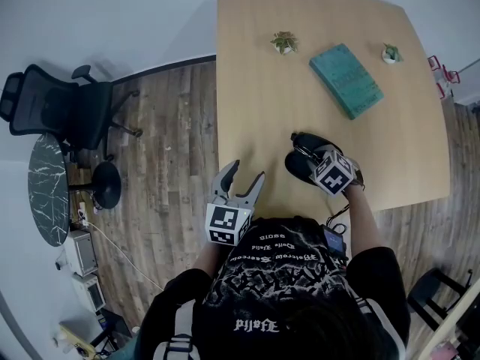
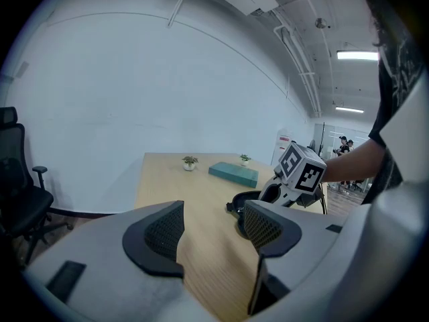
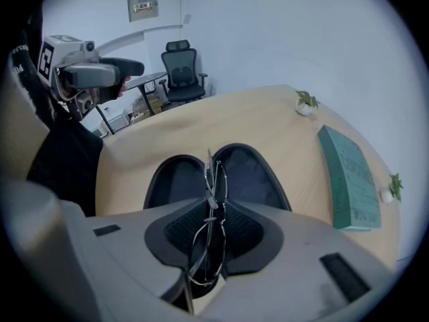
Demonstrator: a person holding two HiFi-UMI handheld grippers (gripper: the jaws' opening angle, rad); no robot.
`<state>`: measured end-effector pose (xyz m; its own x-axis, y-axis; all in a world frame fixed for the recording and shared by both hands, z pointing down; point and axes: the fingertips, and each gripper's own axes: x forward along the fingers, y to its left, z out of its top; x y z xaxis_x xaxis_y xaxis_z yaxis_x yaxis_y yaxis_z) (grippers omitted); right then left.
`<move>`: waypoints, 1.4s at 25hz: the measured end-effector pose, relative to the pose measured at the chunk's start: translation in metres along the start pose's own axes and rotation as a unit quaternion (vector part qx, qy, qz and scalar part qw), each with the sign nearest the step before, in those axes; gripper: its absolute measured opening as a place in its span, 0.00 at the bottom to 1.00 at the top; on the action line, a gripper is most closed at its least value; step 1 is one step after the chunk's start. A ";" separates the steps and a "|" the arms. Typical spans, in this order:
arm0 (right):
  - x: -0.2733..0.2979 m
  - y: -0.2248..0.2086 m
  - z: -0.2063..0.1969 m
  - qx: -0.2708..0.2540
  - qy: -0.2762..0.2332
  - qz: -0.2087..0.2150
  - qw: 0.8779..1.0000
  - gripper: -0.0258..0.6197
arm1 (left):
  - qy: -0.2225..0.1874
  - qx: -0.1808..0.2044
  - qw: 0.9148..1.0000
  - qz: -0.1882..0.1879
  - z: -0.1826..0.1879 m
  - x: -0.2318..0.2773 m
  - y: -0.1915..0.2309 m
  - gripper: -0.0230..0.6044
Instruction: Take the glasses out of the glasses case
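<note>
Below our right claw [image 3: 213,228] the counter [image 1: 270,88] carries the open black case [image 3: 249,174]. Our left claw [image 2: 211,228] hangs spread and empty beside the right one, over the counter's near edge. The right claw pinches the thin wire glasses [image 3: 214,203] edge-on, over the case.

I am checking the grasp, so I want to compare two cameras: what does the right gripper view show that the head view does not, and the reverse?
Only the right gripper view: thin wire glasses pinched between the fingers of the right gripper, in front of the two open halves of the black case.
Only the head view: a round dark table and the right gripper's marker cube.
Both: the case, the teal book, two small plants, the black office chair and the open left gripper.
</note>
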<state>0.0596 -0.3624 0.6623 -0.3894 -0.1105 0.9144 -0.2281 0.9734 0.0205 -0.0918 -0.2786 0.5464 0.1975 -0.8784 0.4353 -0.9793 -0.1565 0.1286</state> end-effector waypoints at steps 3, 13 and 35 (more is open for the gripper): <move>-0.002 0.000 -0.001 -0.003 0.003 0.002 1.000 0.17 | 0.000 0.001 1.000 0.004 -0.001 0.000 0.001 0.49; -0.020 0.001 0.010 -0.015 -0.015 -0.014 1.000 0.16 | -0.005 0.001 1.000 0.012 0.000 -0.004 0.005 0.49; -0.151 0.051 0.048 0.085 -0.179 -0.206 0.958 0.16 | -0.039 0.001 0.995 -0.092 0.010 -0.042 -0.026 0.49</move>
<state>0.0641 -0.3059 0.5059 -0.5091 -0.5690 0.6458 -0.5583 0.7893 0.2554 -0.0754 -0.2422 0.5163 0.3685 -0.8677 0.3335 -0.9273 -0.3177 0.1980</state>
